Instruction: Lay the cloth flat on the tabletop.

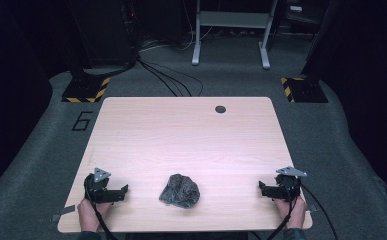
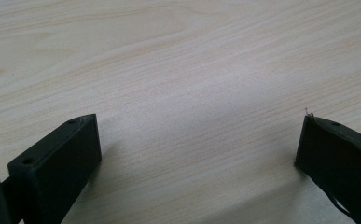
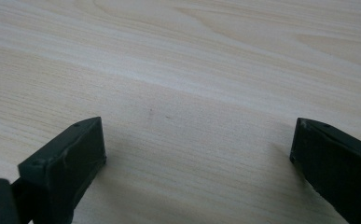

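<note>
— Where do we have the dark crumpled cloth (image 1: 180, 190)?

— It lies bunched in a heap on the wooden table (image 1: 181, 135), near our edge and about midway between our two hands. Nothing touches it.

— And our left gripper (image 1: 122, 191)?

— It rests low on the table at the near left corner, pointing inward toward the cloth and well apart from it. In the left gripper view (image 2: 197, 140) its two black jaws stand wide apart with bare wood grain between them.

— The right gripper (image 1: 262, 188)?

— Much the same on the other side: near the right corner, aimed inward at the cloth, with a clear stretch of table between. In the right gripper view (image 3: 197, 140) its jaws are spread wide too, holding nothing, just pale wood between them.

— Anything else on the table?

— We see a small round hole (image 1: 220, 109) near the far edge. Beyond the table, cables (image 1: 171, 80) run across the grey floor, and a white frame (image 1: 231, 30) stands at the back.
</note>
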Available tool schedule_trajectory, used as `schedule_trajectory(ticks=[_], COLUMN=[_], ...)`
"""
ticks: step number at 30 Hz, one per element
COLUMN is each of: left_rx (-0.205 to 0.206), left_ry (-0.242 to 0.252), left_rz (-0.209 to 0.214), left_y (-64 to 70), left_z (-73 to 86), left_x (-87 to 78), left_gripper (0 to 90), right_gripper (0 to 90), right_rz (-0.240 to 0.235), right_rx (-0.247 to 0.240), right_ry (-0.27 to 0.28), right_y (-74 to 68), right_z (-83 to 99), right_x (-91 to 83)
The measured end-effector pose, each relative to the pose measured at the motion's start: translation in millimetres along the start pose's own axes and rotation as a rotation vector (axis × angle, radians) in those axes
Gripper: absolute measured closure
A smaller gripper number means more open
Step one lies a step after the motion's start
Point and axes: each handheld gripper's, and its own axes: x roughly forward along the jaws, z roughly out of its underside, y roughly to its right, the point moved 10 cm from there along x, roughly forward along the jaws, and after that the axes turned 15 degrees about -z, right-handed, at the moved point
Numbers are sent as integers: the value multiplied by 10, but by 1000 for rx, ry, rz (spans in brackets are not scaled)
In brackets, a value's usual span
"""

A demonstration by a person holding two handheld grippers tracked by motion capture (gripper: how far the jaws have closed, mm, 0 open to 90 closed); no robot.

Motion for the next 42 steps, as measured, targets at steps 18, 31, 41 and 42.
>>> schedule_trajectory(ticks=[18, 31, 41, 42], left_rx=[-19, 33, 72, 75], left_ry=[10, 101, 110, 107], left_rz=[50, 222, 293, 304], left_y=[15, 572, 851, 892], left_z=[-69, -399, -400, -399], left_x=[-103, -439, -477, -481], left_gripper=[0, 0, 0, 0], right_gripper=[31, 36, 39, 40], right_rz=[1, -1, -1, -1], right_rx=[6, -4, 0, 0], right_ry=[2, -1, 0, 0], right_y=[-6, -3, -10, -11], right_z=[-9, -4, -3, -3], right_x=[7, 2, 1, 1])
